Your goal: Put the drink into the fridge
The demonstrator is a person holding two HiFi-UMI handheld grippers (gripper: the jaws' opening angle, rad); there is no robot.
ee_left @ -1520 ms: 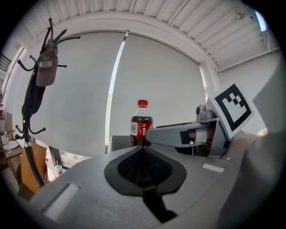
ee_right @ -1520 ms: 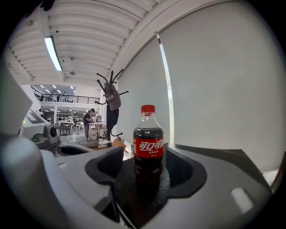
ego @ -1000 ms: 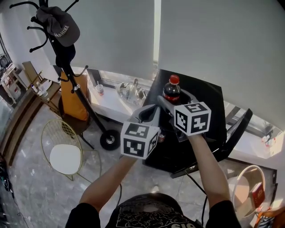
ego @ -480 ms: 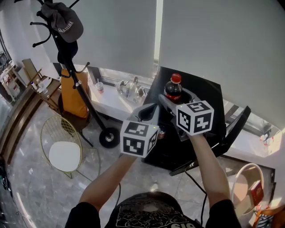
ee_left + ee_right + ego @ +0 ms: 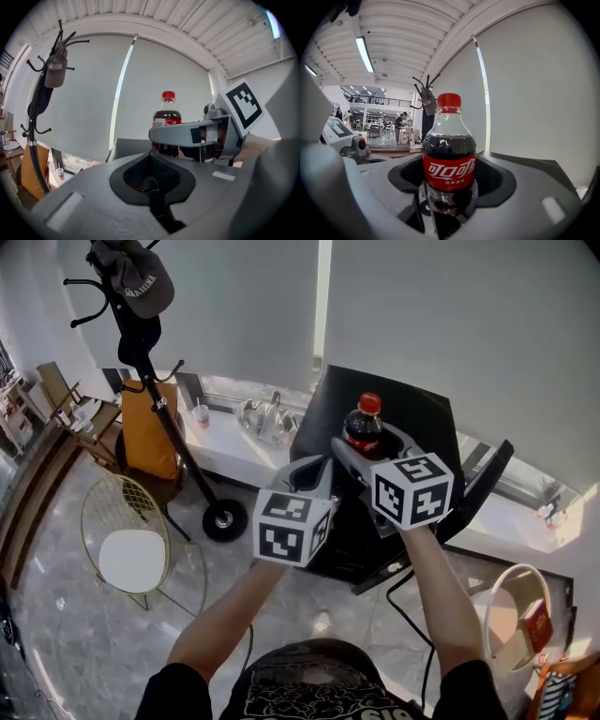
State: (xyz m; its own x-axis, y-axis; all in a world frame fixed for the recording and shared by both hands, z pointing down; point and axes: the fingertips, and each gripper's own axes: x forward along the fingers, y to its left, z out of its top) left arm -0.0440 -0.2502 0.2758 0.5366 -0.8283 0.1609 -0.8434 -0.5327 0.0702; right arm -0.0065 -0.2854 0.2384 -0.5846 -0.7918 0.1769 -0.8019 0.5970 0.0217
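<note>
Cola bottle (image 5: pixel 363 430) pinched in the right gripper (image 5: pixel 370 448), held up by the black fridge (image 5: pixel 422 413).

The bottle stands upright between the right gripper's jaws, red cap (image 5: pixel 449 101) on top. The jaws press its lower body and have just drawn in a touch around it. From above it sits over the fridge's top near the front edge, clear of the surface and not inside. The left gripper (image 5: pixel 314 472) is just beside it on the left. Its jaws are pressed together with nothing between them, and it points the same way at much the same height. Pale roller blinds (image 5: pixel 450 324) hang behind the fridge. Off to the left a coat rack (image 5: pixel 155 381) carries a grey cap (image 5: pixel 141 282), with a wire chair (image 5: pixel 131 554) on the floor near it.
</note>
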